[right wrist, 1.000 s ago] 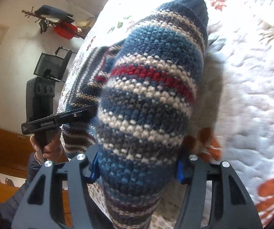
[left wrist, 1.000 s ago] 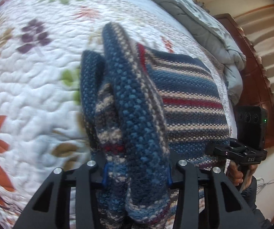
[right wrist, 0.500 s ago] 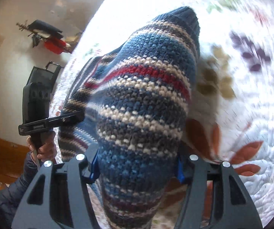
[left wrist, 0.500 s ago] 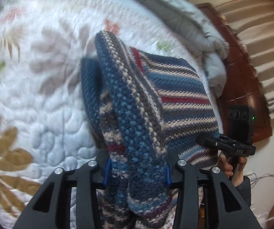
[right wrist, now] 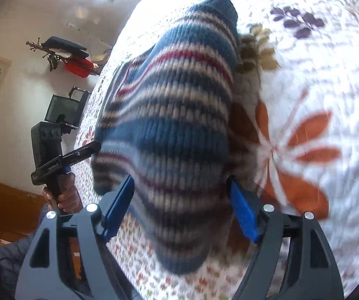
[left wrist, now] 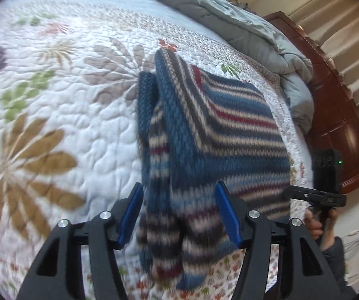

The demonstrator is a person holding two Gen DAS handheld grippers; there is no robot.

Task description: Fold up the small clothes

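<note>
Both grippers spread wide, gripping nothing: left gripper [left wrist: 179, 211] and right gripper [right wrist: 180, 206] each straddle a folded edge of the striped knit sweater [left wrist: 219, 135], which lies doubled on the floral quilt [left wrist: 54, 115]. Looks like a release so the fold lies flat.

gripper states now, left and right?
Left gripper: open, jaws spread around the blue striped knit sweater.
Right gripper: open, jaws spread either side of the same sweater.
</note>
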